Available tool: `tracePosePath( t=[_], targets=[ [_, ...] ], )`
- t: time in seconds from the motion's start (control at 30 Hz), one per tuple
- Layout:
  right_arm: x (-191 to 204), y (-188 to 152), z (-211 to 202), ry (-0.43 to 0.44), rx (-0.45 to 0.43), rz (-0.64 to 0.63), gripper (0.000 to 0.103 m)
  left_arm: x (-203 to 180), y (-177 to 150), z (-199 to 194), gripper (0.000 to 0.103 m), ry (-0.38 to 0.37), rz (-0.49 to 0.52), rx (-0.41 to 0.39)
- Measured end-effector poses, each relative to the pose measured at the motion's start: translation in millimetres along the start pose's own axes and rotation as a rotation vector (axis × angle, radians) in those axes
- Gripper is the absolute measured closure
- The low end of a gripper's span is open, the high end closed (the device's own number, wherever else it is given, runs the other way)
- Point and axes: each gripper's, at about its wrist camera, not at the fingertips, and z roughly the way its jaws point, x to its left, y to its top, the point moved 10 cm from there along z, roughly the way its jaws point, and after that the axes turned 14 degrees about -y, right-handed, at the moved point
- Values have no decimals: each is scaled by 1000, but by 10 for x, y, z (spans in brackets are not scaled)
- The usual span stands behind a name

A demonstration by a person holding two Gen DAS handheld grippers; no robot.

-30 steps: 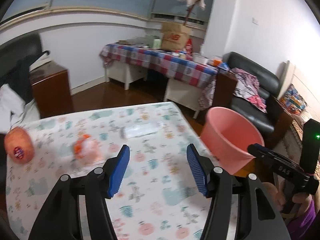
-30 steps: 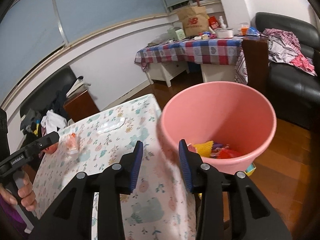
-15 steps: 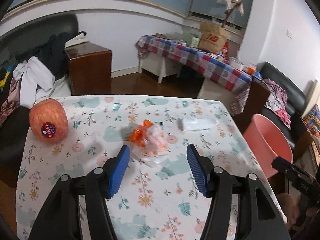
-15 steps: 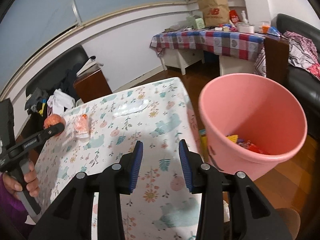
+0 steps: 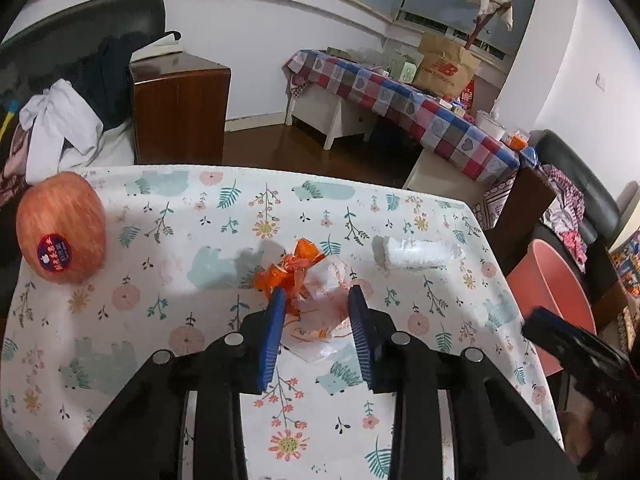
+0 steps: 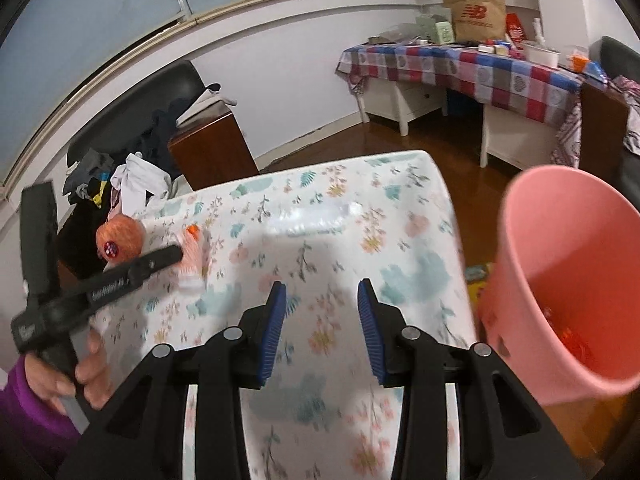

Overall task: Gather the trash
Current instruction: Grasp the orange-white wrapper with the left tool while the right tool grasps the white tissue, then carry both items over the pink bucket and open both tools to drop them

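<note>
Item one: crumpled orange-and-clear plastic wrapper, lying on the table between the blue pads of our left gripper. We note the jaws apart, one pad at each side of the wrapper; whether either pad touches the plastic we cannot tell. From the right wrist view the same wrapper shows blurred, partly behind the left gripper's black body.

Item two: clear flattened plastic bag, on the cloth beyond and to the right of the wrapper, apart from it.

Item three: pink bin, standing off the right edge of the table, with some trash in the bottom. Its rim shows in the left view as well.

Item four: our right gripper, jaws apart and holding nothing, above bare cloth near the table's near edge.

Other contents: apple with a round sticker, near the far left corner; floral tablecloth covering the table. Room: brown cabinet, black chair heaped with clothes, long side table under a checked cloth carrying a brown paper bag, dark sofa, wooden floor.
</note>
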Motion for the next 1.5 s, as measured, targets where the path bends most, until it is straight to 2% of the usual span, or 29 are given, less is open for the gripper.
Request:
tracePosePath(
  t=[0.07,0.1,0.43,0.67,0.7,0.77,0.87,1.23,1.5],
  targets=[
    [41,113,146,6,-1,2,65,-3,6,-36,88,-15,3,-10],
    [47,148,190,7,1,5,65,-2,5,-49,90,-24,-2,-8],
    [-73,504,775,-38,37,96,65,101,21,-162,91,-59,-38,-31],
    [-116,444,1061,-55,102,121,66,90,-15,-170,91,-74,-41,-23],
    [-110,425,1053,-43,100,128,75,89,-17,-173,91,-74,-40,-23],
    [-103,412,1004,-38,87,123,83,83,-20,-179,91,-74,-37,-23],
    [-79,400,839,-15,58,126,88,57,-16,-202,91,-74,-33,-27],
    [-69,247,-88,-35,-100,45,88,-302,2,-364,91,-104,22,-48],
    [-235,114,-625,-112,-188,13,88,-679,-66,-428,91,-143,81,-44]
  ],
)
